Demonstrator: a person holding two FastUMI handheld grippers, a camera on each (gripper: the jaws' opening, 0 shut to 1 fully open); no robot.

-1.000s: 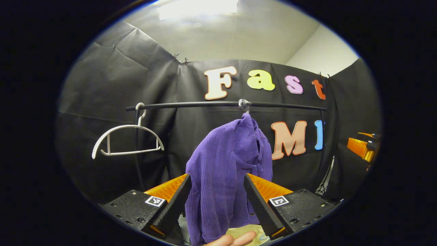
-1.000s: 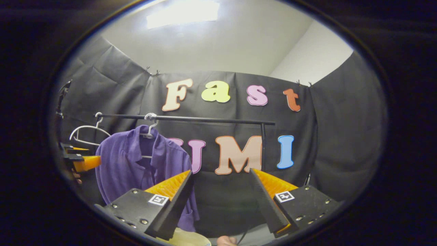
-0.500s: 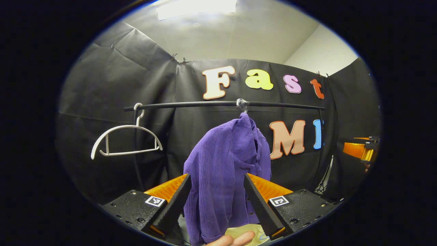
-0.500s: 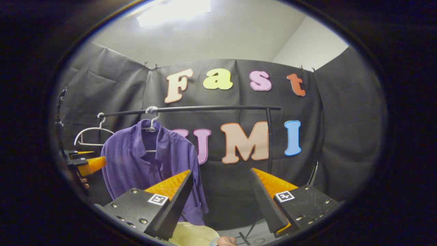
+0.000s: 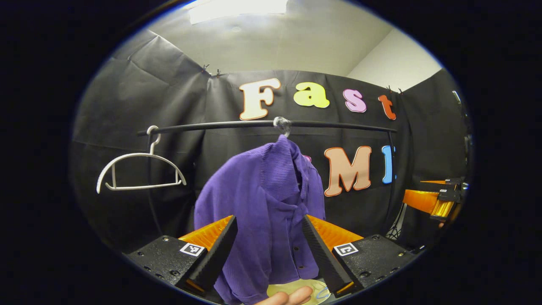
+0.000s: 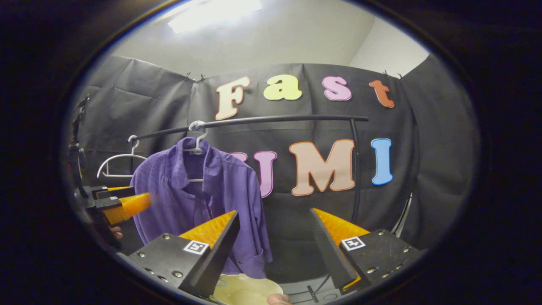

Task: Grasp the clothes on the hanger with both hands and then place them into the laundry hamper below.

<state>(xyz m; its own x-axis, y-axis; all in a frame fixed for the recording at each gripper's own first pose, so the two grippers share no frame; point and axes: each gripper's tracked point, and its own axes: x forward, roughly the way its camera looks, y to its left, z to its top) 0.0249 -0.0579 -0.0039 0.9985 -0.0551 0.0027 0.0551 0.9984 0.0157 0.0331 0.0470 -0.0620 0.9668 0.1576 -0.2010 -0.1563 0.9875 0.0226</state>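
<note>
In the left gripper view, a bare white plastic hanger (image 5: 139,171) hangs at mid-left from the thin black rail (image 5: 338,126). At centre, the ribbed purple shirt (image 5: 262,212) drapes from its own hanger (hook wrapped in clear tape), filling more of the frame than a second ago. The left gripper (image 5: 269,250) stands spread wide, the cloth seen between its ridged fingers, untouched. A pale round hamper rim (image 5: 296,286) peeks at bottom centre.

In the right gripper view, the shirt (image 6: 203,199) now sits nearer centre-left; the right gripper (image 6: 275,250) gapes wide, holding nothing.
</note>
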